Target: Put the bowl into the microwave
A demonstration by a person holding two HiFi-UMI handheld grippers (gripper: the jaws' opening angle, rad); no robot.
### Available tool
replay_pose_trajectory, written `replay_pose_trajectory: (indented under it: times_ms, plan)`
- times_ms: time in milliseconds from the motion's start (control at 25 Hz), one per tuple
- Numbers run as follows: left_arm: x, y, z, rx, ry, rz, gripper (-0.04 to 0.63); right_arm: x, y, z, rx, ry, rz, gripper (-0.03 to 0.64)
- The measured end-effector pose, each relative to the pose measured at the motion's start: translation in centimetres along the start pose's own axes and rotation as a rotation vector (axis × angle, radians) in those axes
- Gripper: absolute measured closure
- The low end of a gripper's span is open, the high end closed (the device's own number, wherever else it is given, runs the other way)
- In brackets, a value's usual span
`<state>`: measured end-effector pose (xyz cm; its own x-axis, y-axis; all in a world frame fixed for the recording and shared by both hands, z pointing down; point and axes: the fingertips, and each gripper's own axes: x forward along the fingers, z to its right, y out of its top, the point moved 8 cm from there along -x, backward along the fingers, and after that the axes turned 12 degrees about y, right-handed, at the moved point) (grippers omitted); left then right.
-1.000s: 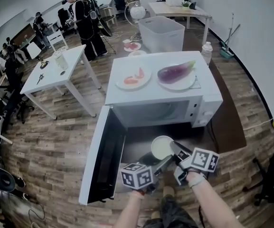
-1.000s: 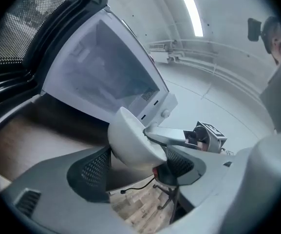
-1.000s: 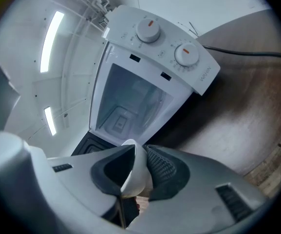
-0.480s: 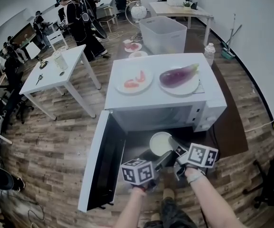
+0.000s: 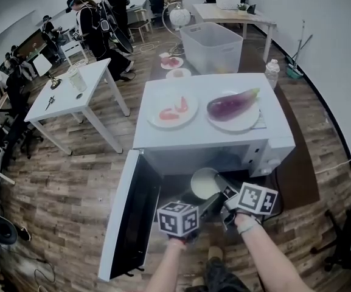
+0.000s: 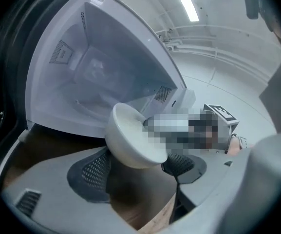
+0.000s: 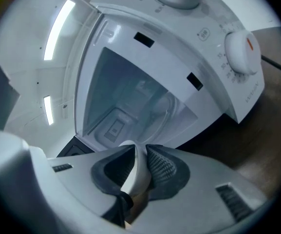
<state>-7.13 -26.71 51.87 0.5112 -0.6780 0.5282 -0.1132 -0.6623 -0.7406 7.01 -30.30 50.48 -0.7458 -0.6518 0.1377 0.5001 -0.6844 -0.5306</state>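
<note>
right gripper (image 7: 138, 172) clamped on bowl (image 5: 204, 182) rim, facing open microwave (image 5: 199, 132) for insertion | left gripper (image 6: 135, 179) apart, flanking bowl, probably as backup

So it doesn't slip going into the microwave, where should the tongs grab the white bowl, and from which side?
Pinch the bowl at its rim from the side nearest you, one pad inside, one outside, as the right tongs do. The thin wall fits between the pads; the round body likely would not.

Two grippers held out forward together.
Right gripper (image 5: 221, 186) pinches the bowl (image 5: 203, 182) rim; left gripper (image 5: 209, 205), jaws apart, sits just beside it, both tilted slightly down.
</note>
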Motion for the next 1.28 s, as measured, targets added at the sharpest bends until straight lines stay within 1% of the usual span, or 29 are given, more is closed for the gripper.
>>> replay_pose_trajectory:
  times_ms: [360, 720, 920, 1000, 1160, 1280]
  plan:
    - [1.3, 2.0, -0.5, -0.028, 0.022, -0.016, 0.224, 1.8, 1.7, 0.0, -0.046, -0.014, 0.006, 0.535]
    - [2.4, 2.2, -1.5, -0.046, 0.062, -0.026, 0.224, 3.5, 1.8, 0.9, -0.083, -0.025, -0.001, 0.535]
    - [2.5, 2.4, -1.8, -0.114, 0.038, -0.035, 0.224, 4.0, 2.3, 0.4, -0.141, -0.019, -0.018, 0.535]
    - [2.5, 2.8, -1.8, -0.115, 0.04, -0.035, 0.224, 4.1, 2.6, 0.2, -0.141, -0.013, -0.012, 0.535]
    - [3.1, 3.5, -2.0, -0.106, 0.059, -0.064, 0.224, 4.5, 3.2, 0.6, -0.129, -0.025, 0.006, 0.537]
    - [3.3, 3.9, -2.0, -0.1, 0.059, -0.062, 0.224, 4.8, 3.4, 0.6, -0.137, -0.024, 0.022, 0.537]
